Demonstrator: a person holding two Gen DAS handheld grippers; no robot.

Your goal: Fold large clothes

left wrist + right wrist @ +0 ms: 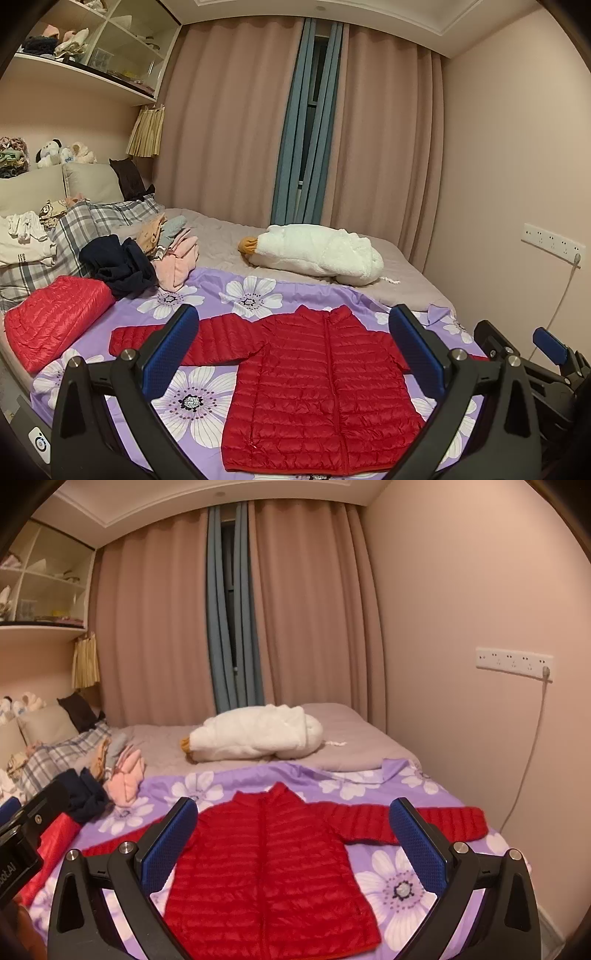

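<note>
**Operator:** Left wrist view first: I have the left gripper spread wide with nothing between its blue pads, held above the near edge of the bed. The red puffer jacket lies flat on the purple floral sheet, front up, zip closed, collar pointing away from me.

**Observer:** And the sleeves?

**Operator:** Both stretched straight out to the sides. The left sleeve shows past my left pad; in the right wrist view the right sleeve runs out towards the wall. I read that layout as deliberate: spread like this, each sleeve can be picked up on its own and laid across the body.

**Observer:** Your right tool?

**Operator:** The right gripper is also wide and empty, hovering over the hem side. Neither tool touches the jacket, so I judge the folding has not begun on this one.

**Observer:** What's the red bundle on the left?

**Operator:** A second red quilted garment, bunched compactly beside a dark pile of clothes. Whether it is properly folded I cannot tell. The white plush toy lies well beyond the sheet, clear of my working area.
</note>
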